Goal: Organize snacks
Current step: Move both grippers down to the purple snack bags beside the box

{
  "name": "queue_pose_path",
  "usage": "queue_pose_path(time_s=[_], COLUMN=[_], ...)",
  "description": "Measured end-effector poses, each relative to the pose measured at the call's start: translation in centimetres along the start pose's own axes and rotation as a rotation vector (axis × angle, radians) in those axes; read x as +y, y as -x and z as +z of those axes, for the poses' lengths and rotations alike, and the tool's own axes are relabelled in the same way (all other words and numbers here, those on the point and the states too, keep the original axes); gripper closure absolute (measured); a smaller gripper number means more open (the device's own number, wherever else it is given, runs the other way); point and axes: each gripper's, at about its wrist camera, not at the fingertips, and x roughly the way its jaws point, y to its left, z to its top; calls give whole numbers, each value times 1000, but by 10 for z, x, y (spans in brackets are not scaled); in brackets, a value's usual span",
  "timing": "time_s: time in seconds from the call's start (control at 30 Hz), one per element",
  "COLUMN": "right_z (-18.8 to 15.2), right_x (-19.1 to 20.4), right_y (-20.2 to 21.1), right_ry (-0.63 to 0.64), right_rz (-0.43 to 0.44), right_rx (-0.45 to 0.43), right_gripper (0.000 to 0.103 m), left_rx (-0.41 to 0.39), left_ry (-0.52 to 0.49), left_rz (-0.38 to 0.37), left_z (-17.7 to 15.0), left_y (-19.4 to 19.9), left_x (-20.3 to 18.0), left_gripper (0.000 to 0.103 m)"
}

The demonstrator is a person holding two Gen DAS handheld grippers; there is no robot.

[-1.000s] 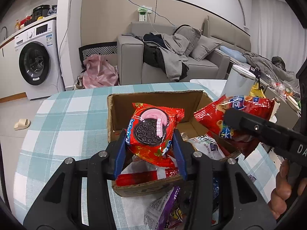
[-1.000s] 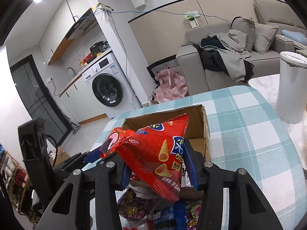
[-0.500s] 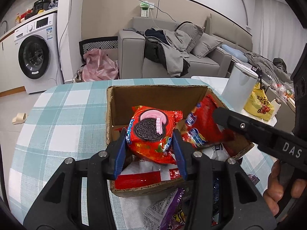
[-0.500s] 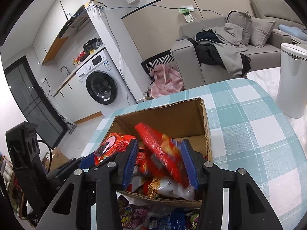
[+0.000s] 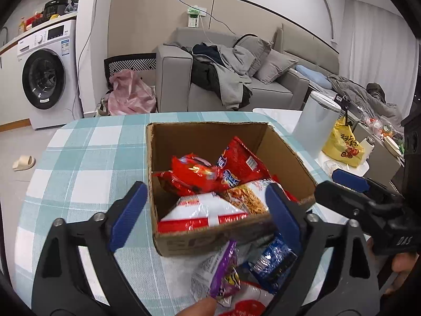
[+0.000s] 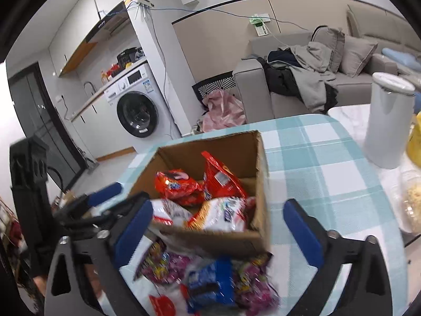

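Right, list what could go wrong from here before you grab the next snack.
1. The loose packets overlap in a heap in front of the cardboard box; closing on the blue packet could also pinch the purple packet beside it.
2. The left gripper and right gripper, both open, crowd the same near edge of the box and could collide.
3. The red chip bag leans upright against the red cookie packet and may topple.

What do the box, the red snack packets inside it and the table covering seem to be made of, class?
Box: brown corrugated cardboard, matte, with rough torn edges.
Red snack packets: thin plastic or foil film, glossy, crinkled, catching light.
Table covering: teal-and-white check, smooth and flat; probably woven cloth or wipeable vinyl, which one is unclear.
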Motion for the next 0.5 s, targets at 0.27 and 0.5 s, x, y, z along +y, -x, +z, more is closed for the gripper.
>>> queue_pose_path(time_s=[0.27,0.5], right_z=[-21,-46], right_x=[1,-5], right_y=[19,29], right_ry=[68,69], right_rz=[-50,-86], right_rx=[47,87], right_gripper=[0,0], left_rx=[4,25], left_ry=[-2,17], left_rz=[27,47], left_z=[-23,-50], left_y=[41,70], left_x=[2,12], left_gripper=[1,1])
